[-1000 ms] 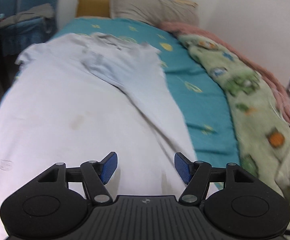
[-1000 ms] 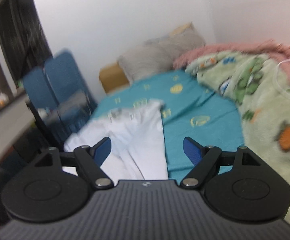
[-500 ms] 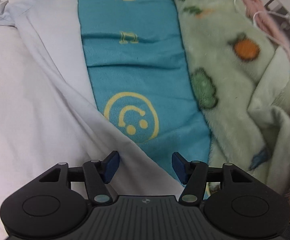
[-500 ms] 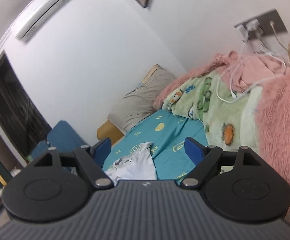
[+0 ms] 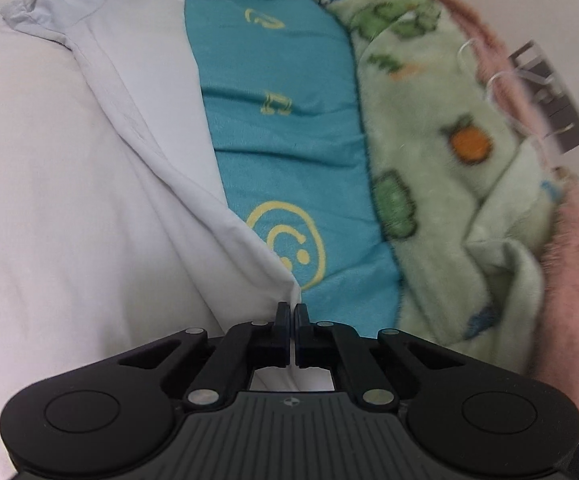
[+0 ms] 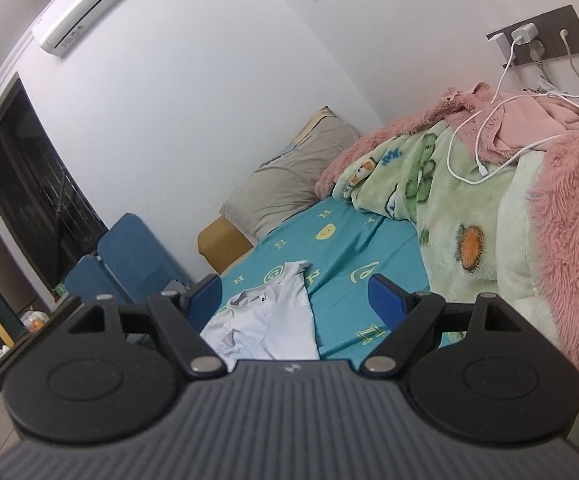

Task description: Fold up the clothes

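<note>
White shirt (image 5: 89, 208) lies spread on the bed (image 5: 289, 152), unfolded; left gripper (image 5: 290, 312) pinches its hem corner, right gripper (image 6: 297, 300) gapes empty.

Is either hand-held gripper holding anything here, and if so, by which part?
The left hand-held gripper is shut on the white shirt, pinching its near corner at the hem edge. The right hand-held gripper is open and holds nothing.

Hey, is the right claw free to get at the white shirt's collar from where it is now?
Probably yes. The right claw is open and holds nothing, and the white shirt lies flat on the teal sheet ahead of it, its collar uncovered. The green blanket sits off to the side.
</note>
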